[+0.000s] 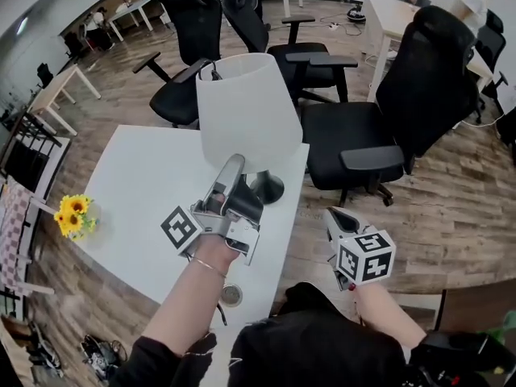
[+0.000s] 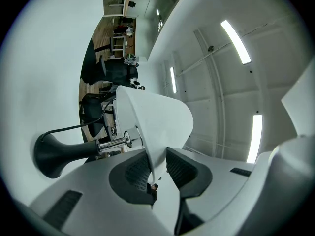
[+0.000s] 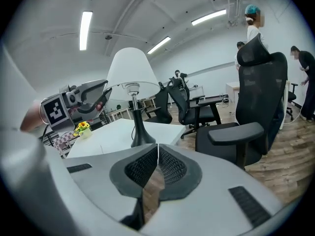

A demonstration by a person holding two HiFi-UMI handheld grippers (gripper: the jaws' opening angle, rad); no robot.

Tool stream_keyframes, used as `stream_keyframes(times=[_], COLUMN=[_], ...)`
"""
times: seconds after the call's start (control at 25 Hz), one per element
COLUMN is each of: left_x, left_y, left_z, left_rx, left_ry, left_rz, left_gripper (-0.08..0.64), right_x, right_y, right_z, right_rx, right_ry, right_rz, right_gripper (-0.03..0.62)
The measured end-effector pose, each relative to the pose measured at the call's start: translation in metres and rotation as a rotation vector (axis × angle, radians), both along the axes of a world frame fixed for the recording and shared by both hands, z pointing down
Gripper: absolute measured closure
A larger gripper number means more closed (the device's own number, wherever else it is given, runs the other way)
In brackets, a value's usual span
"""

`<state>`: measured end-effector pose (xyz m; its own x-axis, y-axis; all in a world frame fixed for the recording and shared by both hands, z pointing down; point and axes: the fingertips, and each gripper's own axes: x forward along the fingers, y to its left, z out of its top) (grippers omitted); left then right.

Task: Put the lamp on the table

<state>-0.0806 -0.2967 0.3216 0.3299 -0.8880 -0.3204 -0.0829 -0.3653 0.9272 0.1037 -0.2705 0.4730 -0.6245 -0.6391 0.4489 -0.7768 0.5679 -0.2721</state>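
The lamp [image 1: 246, 111] stands upright on the white counter [image 1: 137, 192], near the counter's edge on the chair side. Its long axis is vertical: the dark flared base [image 1: 266, 188] sits on the counter, a chrome stem rises from it, and the white conical shade [image 2: 157, 117] is on top with its wide mouth facing down.

The left gripper [image 1: 234, 164] reaches in from the person's side, with the bare forearm stretched over the counter and the wrist angled so the jaws point slightly upward at the shade's lower rim. In the left gripper view the camera is rolled, so the lamp appears to lie sideways. The thin rim of the shade runs between the two dark pads [image 2: 135, 171]. The jaws are parted, with a gap beside the rim, and they do not clamp it.

The right gripper [image 1: 334, 214] is held off the counter's edge over the wood floor, to the right of the lamp. It points forward and a little down. Its jaws are closed together with nothing between them [image 3: 157, 151].

A black office chair [image 1: 419, 87] stands just beyond, and yellow flowers [image 1: 74, 214] sit at the counter's far left.
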Motion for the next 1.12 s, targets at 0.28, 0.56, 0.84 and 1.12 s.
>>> stream_keyframes(times=[0.28, 0.56, 0.84, 1.12], left_x=[0.000, 0.003, 0.002, 0.007], left_y=[0.005, 0.009, 0.022, 0.028], left_z=[0.003, 0.005, 0.011, 0.013], left_rx=[-0.009, -0.014, -0.018, -0.028], left_ry=[0.012, 0.003, -0.014, -0.030], left_rz=[0.017, 0.033, 0.046, 0.081], left_gripper=[0.463, 0.460, 0.454, 0.449], right_x=[0.017, 0.025, 0.022, 0.024], right_y=[0.012, 0.026, 0.042, 0.052], right_z=[-0.008, -0.005, 0.000, 0.006], right_rx=[0.030, 0.023, 0.027, 0.002], right_ry=[0.021, 0.025, 0.012, 0.012], right_rz=[0.056, 0.078, 0.085, 0.092], right_gripper=[0.571, 0.571, 0.572, 0.572])
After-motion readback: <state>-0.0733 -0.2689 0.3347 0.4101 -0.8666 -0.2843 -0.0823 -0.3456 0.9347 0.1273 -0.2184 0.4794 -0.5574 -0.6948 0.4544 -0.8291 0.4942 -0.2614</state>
